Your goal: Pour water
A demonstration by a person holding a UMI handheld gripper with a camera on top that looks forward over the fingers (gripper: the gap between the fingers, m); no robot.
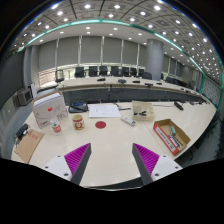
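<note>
My gripper (112, 150) hovers above the pale table (112, 140), open, with only bare tabletop between its magenta pads (78, 158). Well beyond the fingers, to the left, a small brown cup (78, 122) stands upright. Further left is a red and white container (57, 125). A flat red disc (100, 125) lies on the table just right of the cup. All of them are well clear of the fingers.
A white box (48, 105) stands behind the containers. White paper (103, 110) lies further back. An open cardboard box (170, 135) sits to the right, another carton (143, 110) behind it, flat cardboard (28, 145) to the left. Chairs line the far side.
</note>
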